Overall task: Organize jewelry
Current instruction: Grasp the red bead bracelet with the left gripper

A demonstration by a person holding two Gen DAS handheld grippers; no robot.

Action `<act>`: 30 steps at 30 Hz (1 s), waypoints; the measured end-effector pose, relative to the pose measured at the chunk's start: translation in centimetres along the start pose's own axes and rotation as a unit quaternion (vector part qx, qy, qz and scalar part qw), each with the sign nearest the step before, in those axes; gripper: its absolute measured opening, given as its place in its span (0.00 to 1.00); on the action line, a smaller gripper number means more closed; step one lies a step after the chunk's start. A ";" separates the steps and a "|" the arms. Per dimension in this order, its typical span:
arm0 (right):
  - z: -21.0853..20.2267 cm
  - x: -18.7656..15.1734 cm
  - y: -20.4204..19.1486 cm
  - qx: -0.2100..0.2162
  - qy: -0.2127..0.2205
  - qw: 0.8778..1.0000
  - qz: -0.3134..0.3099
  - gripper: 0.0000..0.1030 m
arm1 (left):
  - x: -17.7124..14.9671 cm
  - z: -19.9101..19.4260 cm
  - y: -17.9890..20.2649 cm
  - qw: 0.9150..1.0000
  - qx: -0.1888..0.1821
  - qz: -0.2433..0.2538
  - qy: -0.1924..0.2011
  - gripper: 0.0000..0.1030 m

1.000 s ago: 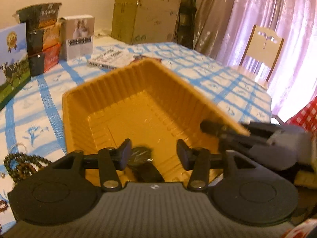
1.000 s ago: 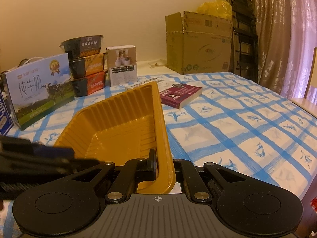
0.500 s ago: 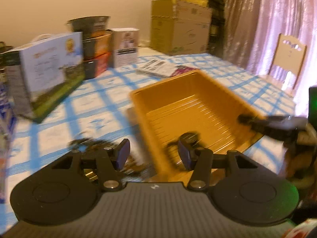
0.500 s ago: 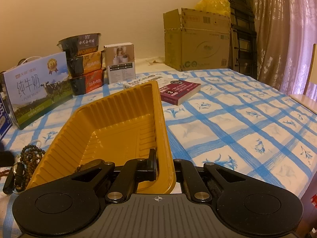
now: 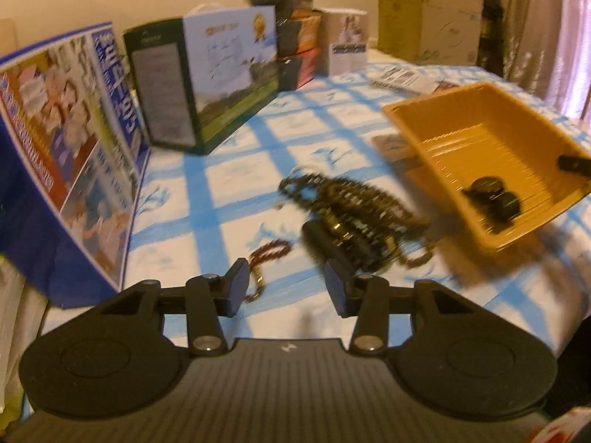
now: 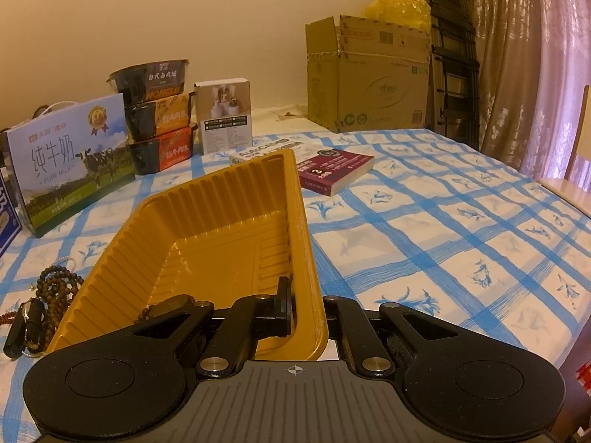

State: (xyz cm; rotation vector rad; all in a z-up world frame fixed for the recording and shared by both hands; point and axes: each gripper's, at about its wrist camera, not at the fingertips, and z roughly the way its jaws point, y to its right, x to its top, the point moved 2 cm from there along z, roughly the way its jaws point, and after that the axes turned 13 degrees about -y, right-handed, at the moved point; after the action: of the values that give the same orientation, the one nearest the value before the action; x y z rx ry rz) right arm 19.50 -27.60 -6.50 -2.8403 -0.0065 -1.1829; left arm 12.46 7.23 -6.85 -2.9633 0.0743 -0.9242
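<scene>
L gripper (image 5: pixel 284 288): over the tablecloth, jaws closing, nothing between the pads yet; view blurred.
R gripper (image 6: pixel 308 313): clenched on the tray's near-right wall, one finger inside, one outside.
Tray (image 6: pixel 207 221): orange ribbed plastic, on the cloth right of the bead pile; near-right corner looks lifted off the cloth in R view.
In tray: dark round piece (image 5: pixel 493 195) at the low near end, w/ a bit of bead string; too small/blurred to say more.
Bead pile (image 5: pixel 354 203): dark brown strands heaped on the cloth just left of the tray, ahead of L gripper; touching tray or not, can't tell.
Watch (image 6: pixel 26 321): black strap, lies on the near edge of the pile.
Small bracelet (image 5: pixel 267 253): reddish-brown beads, on the cloth just ahead of L gripper's left finger, apart from the pile.
Tablecloth (image 6: pixel 443 221): white w/ blue checks.
Milk box (image 6: pixel 70 158): upright at back left, cow print.
Book (image 6: pixel 334 170): maroon cover, flat, beyond the tray's far corner.
Carton (image 6: pixel 369 81): brown cardboard, far back by the wall.
</scene>
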 end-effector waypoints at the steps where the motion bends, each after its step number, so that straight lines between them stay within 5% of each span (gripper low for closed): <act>1: 0.0 0.0 -0.1 0.000 0.000 1.000 0.001 0.05 | -0.2 0.3 -0.2 1.000 0.003 -0.001 -0.004 0.38; 23: -0.2 0.0 0.4 -0.009 -0.004 1.000 0.001 0.05 | 1.7 6.4 -0.7 0.998 0.040 0.029 -0.040 0.05; 30: -0.2 0.0 0.5 -0.009 -0.003 1.000 0.001 0.05 | 1.6 5.7 -0.9 0.998 0.035 0.023 -0.035 0.05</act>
State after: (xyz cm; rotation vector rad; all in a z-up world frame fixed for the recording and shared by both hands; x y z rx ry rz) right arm 19.31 -28.07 -6.39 -2.8587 0.0057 -1.1785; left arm 17.04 8.14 -10.61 -2.9121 0.1051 -0.8003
